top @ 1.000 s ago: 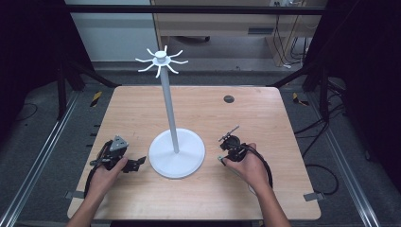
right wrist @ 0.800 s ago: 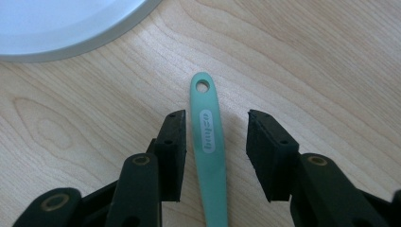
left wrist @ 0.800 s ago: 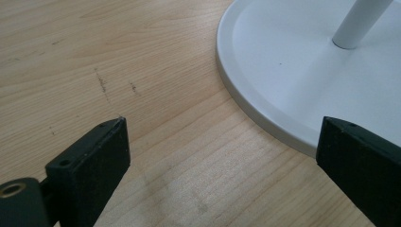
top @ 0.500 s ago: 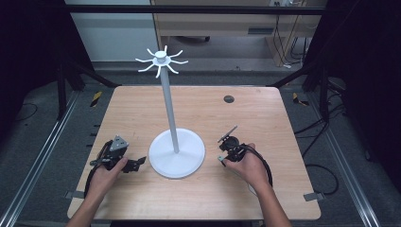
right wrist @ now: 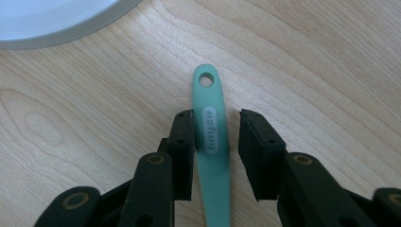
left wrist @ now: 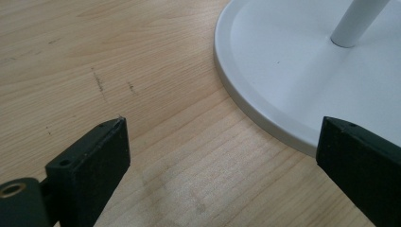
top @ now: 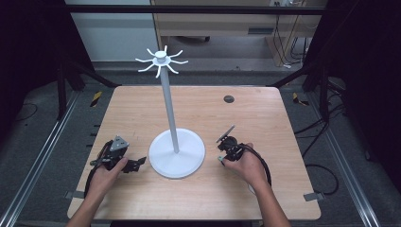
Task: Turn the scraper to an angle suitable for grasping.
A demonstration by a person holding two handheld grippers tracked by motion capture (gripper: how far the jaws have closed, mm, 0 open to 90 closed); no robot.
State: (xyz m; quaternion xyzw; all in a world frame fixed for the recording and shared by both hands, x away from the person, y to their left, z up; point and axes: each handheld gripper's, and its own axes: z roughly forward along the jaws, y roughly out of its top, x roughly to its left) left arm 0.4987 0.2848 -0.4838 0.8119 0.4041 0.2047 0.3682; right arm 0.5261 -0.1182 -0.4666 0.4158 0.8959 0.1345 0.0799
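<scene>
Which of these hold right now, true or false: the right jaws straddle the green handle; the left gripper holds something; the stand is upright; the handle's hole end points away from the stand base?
1. The right gripper has its jaws either side of the green handle: true; they have just been closing, with a gap on one side.
2. The left gripper holds something: false, its jaws are open over bare table.
3. The white stand is upright: true.
4. The hole end points away from the base: false, toward it.
</scene>
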